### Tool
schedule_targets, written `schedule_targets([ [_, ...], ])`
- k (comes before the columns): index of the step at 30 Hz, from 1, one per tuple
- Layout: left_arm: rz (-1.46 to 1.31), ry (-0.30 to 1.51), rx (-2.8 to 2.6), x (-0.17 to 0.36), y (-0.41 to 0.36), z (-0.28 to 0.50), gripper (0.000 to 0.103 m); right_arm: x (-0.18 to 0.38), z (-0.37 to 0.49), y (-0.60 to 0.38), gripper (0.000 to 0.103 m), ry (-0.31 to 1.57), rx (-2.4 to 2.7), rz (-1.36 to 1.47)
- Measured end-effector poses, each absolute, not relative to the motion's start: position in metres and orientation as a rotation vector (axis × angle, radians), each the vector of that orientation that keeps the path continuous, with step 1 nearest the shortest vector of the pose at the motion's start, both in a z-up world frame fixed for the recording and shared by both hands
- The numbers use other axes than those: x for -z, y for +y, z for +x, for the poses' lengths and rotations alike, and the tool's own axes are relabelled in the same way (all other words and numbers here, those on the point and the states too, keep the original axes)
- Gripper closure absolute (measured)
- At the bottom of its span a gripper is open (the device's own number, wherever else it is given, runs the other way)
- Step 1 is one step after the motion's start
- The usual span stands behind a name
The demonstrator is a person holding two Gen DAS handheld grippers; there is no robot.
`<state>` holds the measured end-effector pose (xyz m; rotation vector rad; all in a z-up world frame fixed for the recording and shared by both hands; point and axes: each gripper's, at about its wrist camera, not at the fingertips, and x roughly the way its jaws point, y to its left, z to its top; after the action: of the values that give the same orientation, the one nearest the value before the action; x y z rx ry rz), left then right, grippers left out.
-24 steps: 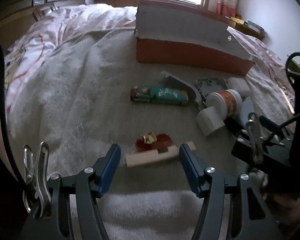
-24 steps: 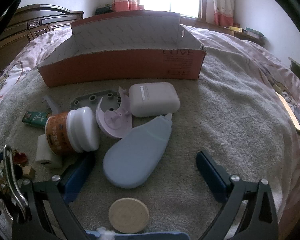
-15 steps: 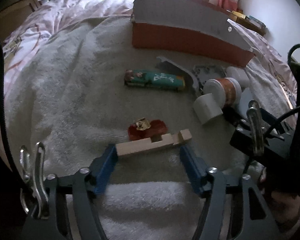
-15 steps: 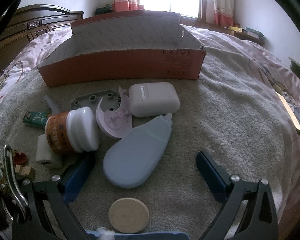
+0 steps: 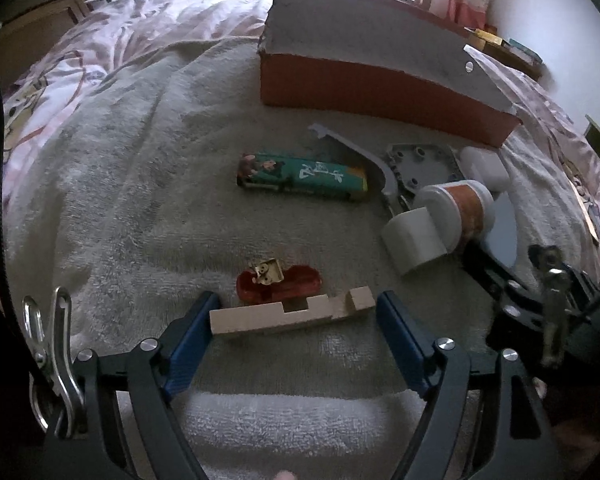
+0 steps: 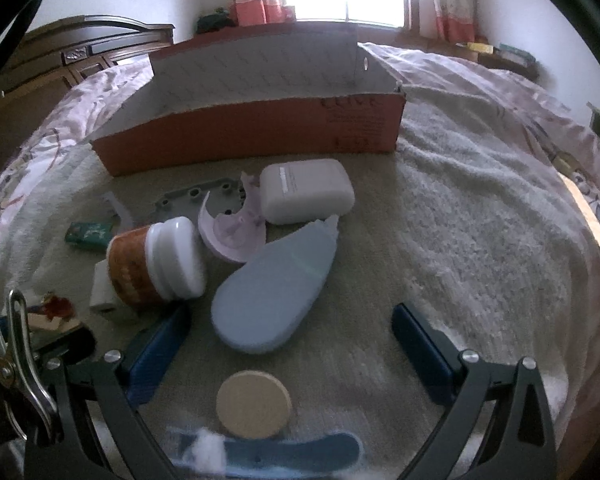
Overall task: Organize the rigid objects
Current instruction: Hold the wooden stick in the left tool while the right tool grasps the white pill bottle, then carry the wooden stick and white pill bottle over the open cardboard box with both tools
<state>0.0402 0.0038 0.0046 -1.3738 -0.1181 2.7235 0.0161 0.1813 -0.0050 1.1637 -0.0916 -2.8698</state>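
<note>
Left tongs [image 5: 296, 312] spread, straddling notched wooden block [image 5: 288, 314]; pads not pressing it.
Right tongs [image 6: 290, 332] spread wide over grey towel [image 6: 460, 240] on bed, blue teardrop case [image 6: 276, 288] and wooden disc [image 6: 253, 404] between; orange box [image 6: 252, 132] beyond, open.

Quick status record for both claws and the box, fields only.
left claw: open, straddling the notched wooden block, pads not pressing
right claw: open, nothing gripped; blue teardrop case ahead, wooden disc below
box: orange, open-topped, behind the clutter; contents not visible
surface: towel on bed
</note>
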Motion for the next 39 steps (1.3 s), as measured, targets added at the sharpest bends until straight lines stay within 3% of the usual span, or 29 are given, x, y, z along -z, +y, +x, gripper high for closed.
schedule_targets([
  [8,-1.329,-0.19,-2.719,-0.011,-0.007,0.048,0.025,0.001,0.03,0.195,0.001,-0.161,2.815,1.14],
  [22,-1.268,-0.218,-2.73,-0.018,-0.013,0.054,0.025,-0.023,0.064,0.176,0.004,-0.017,2.779,1.006],
  [24,-1.27,-0.217,-2.729,-0.017,-0.013,0.054,0.025,-0.025,0.067,0.17,0.008,0.005,2.756,0.992],
  [29,-1.264,-0.219,-2.74,-0.019,-0.016,0.057,0.025,-0.017,0.068,0.158,0.032,0.021,2.647,1.046],
  [37,-1.263,-0.223,-2.738,-0.018,-0.018,0.057,0.025,-0.011,0.068,0.151,0.052,0.037,2.598,1.064],
  [39,-1.262,-0.223,-2.739,-0.018,-0.018,0.057,0.025,-0.011,0.068,0.148,0.052,0.053,2.601,1.061],
])
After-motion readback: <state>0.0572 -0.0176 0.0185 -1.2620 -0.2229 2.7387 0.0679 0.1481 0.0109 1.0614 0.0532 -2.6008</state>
